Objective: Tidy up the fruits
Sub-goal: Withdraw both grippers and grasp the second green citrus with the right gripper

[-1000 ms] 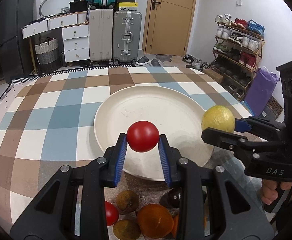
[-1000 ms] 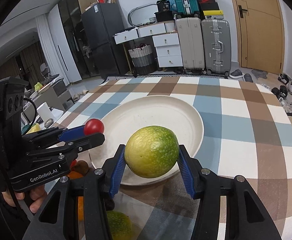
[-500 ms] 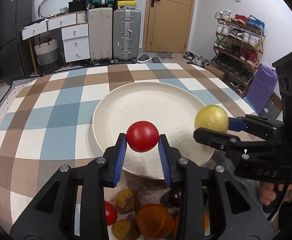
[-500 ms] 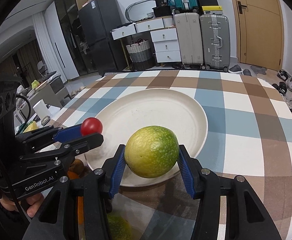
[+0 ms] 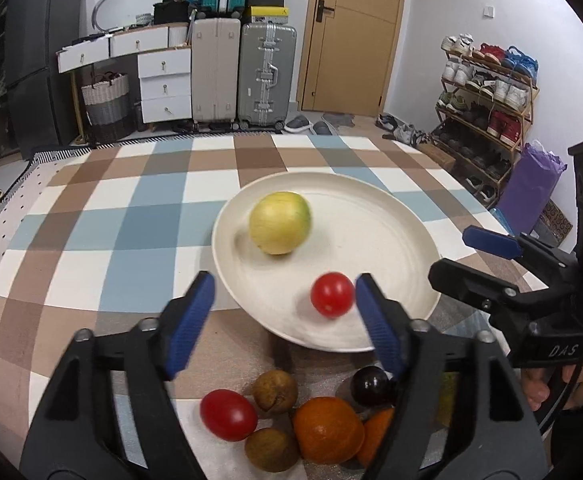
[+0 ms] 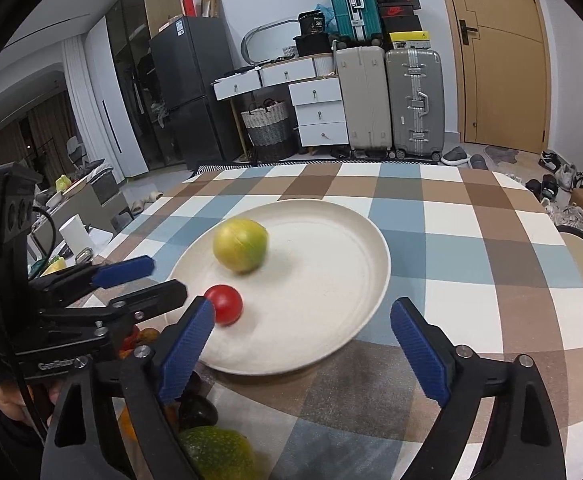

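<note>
A cream plate [image 5: 391, 236] [image 6: 347, 240] lies on the checked tablecloth. On it sit a yellow-green round fruit [image 5: 280, 222] [image 6: 241, 245], blurred, and a small red tomato [image 5: 332, 294] [image 6: 224, 303]. My left gripper [image 5: 281, 318] has its jaws opening; the tomato lies free just inside the right blue pad [image 5: 377, 322]. My right gripper [image 6: 303, 344] also has its jaws opening, with nothing between the pads. Each gripper shows in the other's view: the right gripper [image 5: 491, 264] at the plate's right, the left gripper [image 6: 147, 280] at its left.
Several loose fruits lie near the front edge below the left gripper: a red tomato [image 5: 228, 414], an orange [image 5: 327, 428], brown round fruits [image 5: 274, 391], a dark plum [image 5: 370, 385]. A green fruit [image 6: 217, 454] sits under the right gripper. Suitcases, drawers and a shoe rack stand beyond the table.
Both grippers have opened and let go. The tomato and the yellow-green fruit now rest on the plate, the green fruit further in towards the plate's left.
</note>
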